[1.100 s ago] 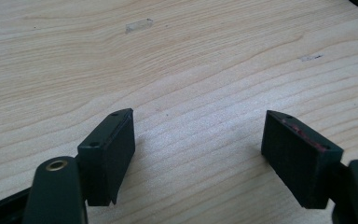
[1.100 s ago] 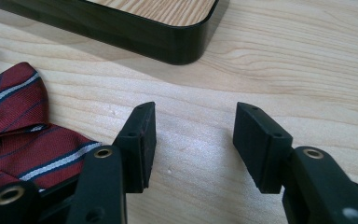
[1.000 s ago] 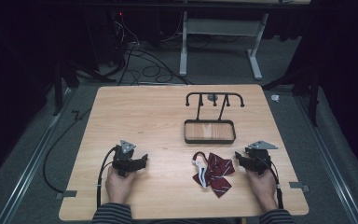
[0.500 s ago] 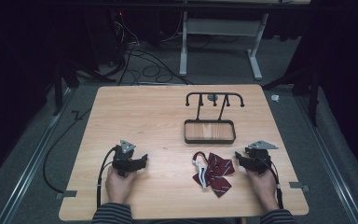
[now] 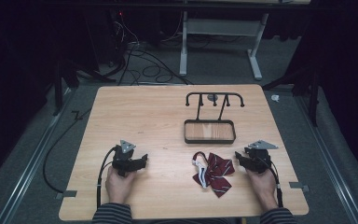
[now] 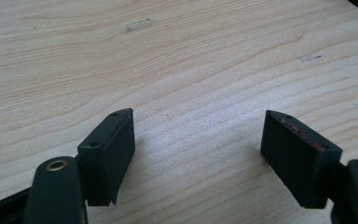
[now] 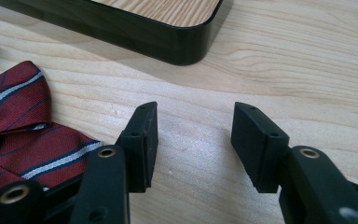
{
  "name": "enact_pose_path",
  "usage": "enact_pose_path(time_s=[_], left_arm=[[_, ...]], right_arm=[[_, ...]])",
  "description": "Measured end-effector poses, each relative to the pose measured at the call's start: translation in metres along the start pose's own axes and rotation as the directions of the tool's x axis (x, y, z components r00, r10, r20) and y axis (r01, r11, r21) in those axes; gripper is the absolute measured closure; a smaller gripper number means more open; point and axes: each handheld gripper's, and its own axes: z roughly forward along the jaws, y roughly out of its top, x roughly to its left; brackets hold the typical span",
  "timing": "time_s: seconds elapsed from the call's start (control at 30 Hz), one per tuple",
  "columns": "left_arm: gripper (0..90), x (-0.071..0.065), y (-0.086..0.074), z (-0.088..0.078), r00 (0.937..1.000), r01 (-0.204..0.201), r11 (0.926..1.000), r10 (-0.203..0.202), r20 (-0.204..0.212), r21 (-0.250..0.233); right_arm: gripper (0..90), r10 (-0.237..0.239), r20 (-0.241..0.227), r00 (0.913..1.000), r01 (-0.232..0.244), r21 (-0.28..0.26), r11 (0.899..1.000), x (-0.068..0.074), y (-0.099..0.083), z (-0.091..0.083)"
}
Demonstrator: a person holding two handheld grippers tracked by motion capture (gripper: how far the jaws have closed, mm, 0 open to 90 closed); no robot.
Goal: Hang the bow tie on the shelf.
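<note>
A dark red tie with pale stripes [image 5: 213, 173] lies crumpled on the wooden table [image 5: 149, 116], near the front edge. My right gripper [image 5: 237, 158] rests just right of it, jaws pointing toward it. In the right gripper view the tie [image 7: 23, 126] lies left of my right gripper [image 7: 195, 112], whose jaws have just been closing a little; they stand open with only bare wood between them. My left gripper [image 5: 144, 160] rests at the front left, well apart from the tie. In the left gripper view my left gripper [image 6: 198, 121] is open wide over bare wood.
A black stand with a wood-inlaid base [image 5: 209, 131] and a hooked top bar [image 5: 214, 97] stands behind the tie; its base corner [image 7: 186, 42] is just ahead of my right gripper. Small tape marks [image 6: 138, 24] lie on the wood. Cables trail off the table's left.
</note>
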Motion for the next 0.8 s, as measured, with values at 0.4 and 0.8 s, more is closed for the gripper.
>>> enact_pose_path(time_s=[0.4, 0.8], left_arm=[[26.4, 0.000, 0.000, 0.000, 1.0000, 0.000, 1.0000, 0.000, 0.001, 0.000], [26.4, 0.000, 0.000, 0.000, 1.0000, 0.000, 1.0000, 0.000, 0.001, 0.000]], right_arm=[[57.7, 0.002, -0.039, 0.9993, -0.002, -0.006, 1.000, 0.002, 0.002, -0.007], [59.0, -0.020, -0.083, 0.9963, 0.018, -0.024, 1.000, 0.012, 0.012, -0.012]])
